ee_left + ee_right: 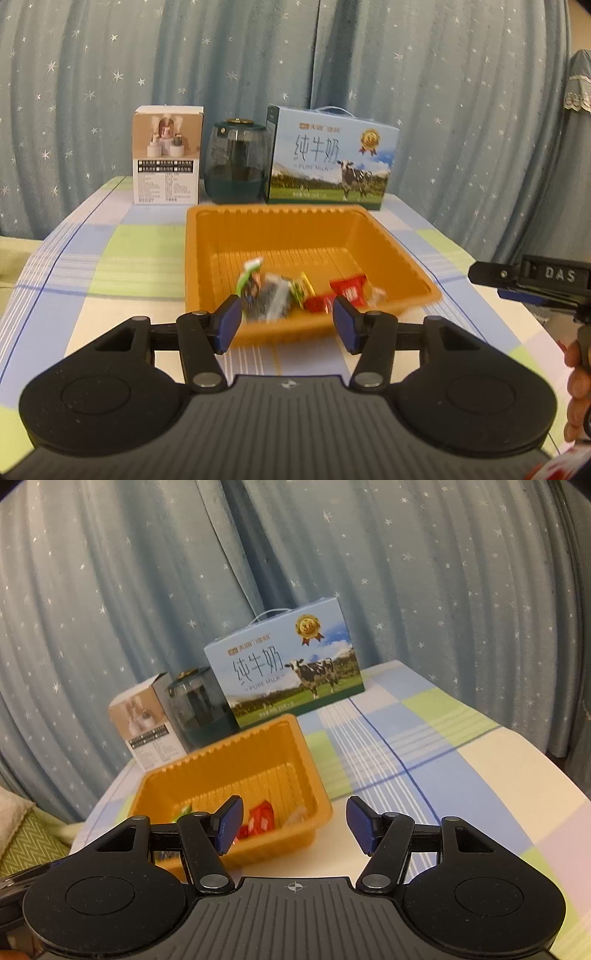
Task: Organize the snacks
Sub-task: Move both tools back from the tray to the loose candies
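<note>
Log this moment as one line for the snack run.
left gripper: open, empty | right gripper: open, empty | orange tray: holds wrapped snacks | milk box: behind tray

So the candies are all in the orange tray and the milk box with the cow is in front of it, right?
Not quite. The milk box stands behind the orange tray, by the curtain, as the left wrist view shows. The candies are indeed in the tray.

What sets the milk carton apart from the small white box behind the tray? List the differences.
The milk carton is wide and blue, printed with a cow on grass; the small white box is narrower, taller than wide, white and tan. The milk carton has a carry handle on top; the small white box has none. Both stand upright behind the orange tray, flanking a dark jar.
</note>
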Demonstrator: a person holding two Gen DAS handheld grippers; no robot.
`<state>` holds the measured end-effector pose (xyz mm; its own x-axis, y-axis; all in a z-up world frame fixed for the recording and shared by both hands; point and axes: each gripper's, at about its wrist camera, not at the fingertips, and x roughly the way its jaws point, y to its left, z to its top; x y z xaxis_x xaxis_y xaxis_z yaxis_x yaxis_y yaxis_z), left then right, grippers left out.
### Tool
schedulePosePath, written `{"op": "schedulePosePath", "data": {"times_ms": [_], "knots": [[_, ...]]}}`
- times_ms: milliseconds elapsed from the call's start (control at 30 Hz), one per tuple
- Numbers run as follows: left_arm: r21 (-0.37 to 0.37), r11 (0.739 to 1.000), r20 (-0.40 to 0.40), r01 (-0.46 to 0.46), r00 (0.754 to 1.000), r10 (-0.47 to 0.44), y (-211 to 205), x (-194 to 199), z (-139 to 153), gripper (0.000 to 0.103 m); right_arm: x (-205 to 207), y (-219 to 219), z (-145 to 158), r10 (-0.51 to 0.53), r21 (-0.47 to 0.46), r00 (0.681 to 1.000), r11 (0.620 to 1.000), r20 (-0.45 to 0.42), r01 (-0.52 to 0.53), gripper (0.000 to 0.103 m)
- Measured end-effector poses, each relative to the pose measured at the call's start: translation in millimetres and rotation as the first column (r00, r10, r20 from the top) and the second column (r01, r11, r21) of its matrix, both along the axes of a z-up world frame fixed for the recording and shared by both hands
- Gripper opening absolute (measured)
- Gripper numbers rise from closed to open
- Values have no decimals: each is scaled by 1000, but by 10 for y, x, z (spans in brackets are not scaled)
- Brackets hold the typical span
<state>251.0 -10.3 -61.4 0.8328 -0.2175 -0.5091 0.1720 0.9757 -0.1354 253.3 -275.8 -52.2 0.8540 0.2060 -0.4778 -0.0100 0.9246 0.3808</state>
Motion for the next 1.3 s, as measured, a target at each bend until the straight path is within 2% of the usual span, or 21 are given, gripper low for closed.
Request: {"op": "schedulePosePath", "data": {"times_ms": [333,567,767,1000,1167,1300], "knots": [[39,998,-60,39,998,-37,47,-581,-225,51,-518,72,-188,37,-50,997,998,-67,-40,62],[50,998,-108,45,993,-40,106,-832,-387,51,-760,66,-365,41,-53,992,997,-118,-47,62],[112,990,-124,88,989,-74,45,-790,-451,51,-802,86,-447,52,-56,988,997,-145,-60,62],[212,959,-140,190,977,-162,-116,-626,-525,50,-733,110,-546,65,-58,980,995,-188,-77,62],[224,950,-174,217,968,-180,-138,-475,-593,46,-705,140,-622,77,-72,973,993,-216,-94,62],[248,932,-187,265,957,-223,-189,-450,-642,44,-693,140,-636,78,-73,973,993,-219,-96,62]]}}
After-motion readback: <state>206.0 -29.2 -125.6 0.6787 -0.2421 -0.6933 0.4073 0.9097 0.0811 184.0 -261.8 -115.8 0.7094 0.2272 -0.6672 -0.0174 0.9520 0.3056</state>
